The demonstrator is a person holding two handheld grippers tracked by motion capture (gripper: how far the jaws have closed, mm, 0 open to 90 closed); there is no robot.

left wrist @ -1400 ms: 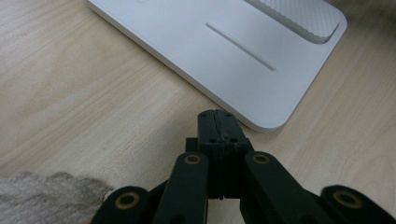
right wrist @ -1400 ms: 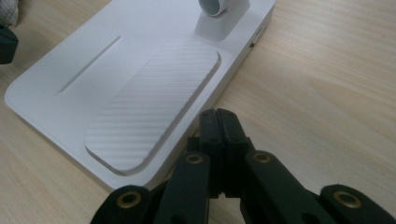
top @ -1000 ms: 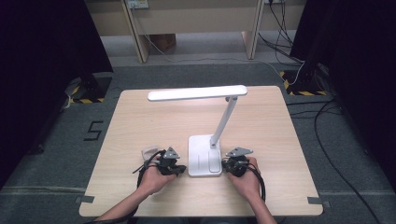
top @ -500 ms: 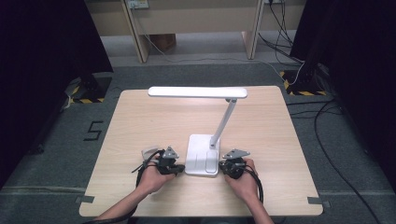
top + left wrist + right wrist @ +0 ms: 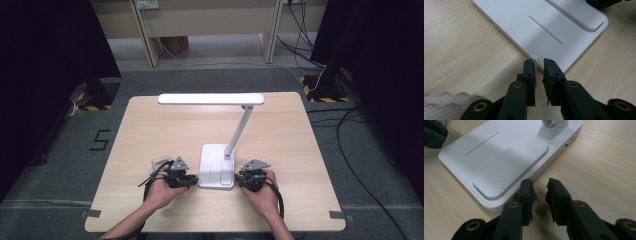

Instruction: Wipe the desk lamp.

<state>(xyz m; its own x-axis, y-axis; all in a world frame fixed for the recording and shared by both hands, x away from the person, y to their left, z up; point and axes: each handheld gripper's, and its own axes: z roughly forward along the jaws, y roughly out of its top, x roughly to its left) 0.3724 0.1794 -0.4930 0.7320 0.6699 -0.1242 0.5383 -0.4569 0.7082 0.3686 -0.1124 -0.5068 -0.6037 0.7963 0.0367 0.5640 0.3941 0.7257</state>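
Observation:
A white desk lamp stands on the wooden table, with its flat base (image 5: pixel 216 165) near the front and its long head (image 5: pixel 210 98) level above the middle. My left gripper (image 5: pixel 193 181) rests on the table at the base's left edge. Its jaws have just been opening and stand a little apart, nothing between them; their tips (image 5: pixel 539 61) reach the rim of the base (image 5: pixel 529 27). My right gripper (image 5: pixel 239 180) lies at the base's right edge. Its jaws (image 5: pixel 540 182) have also just been opening and are empty, beside the base (image 5: pixel 499 147).
A pale cloth (image 5: pixel 160 163) lies by the left hand, also seen as a grey-white cloth (image 5: pixel 446 105) behind the left jaws. The lamp's slanted stem (image 5: pixel 239 131) rises from the base's back right. Cables (image 5: pixel 345 125) run on the floor to the right.

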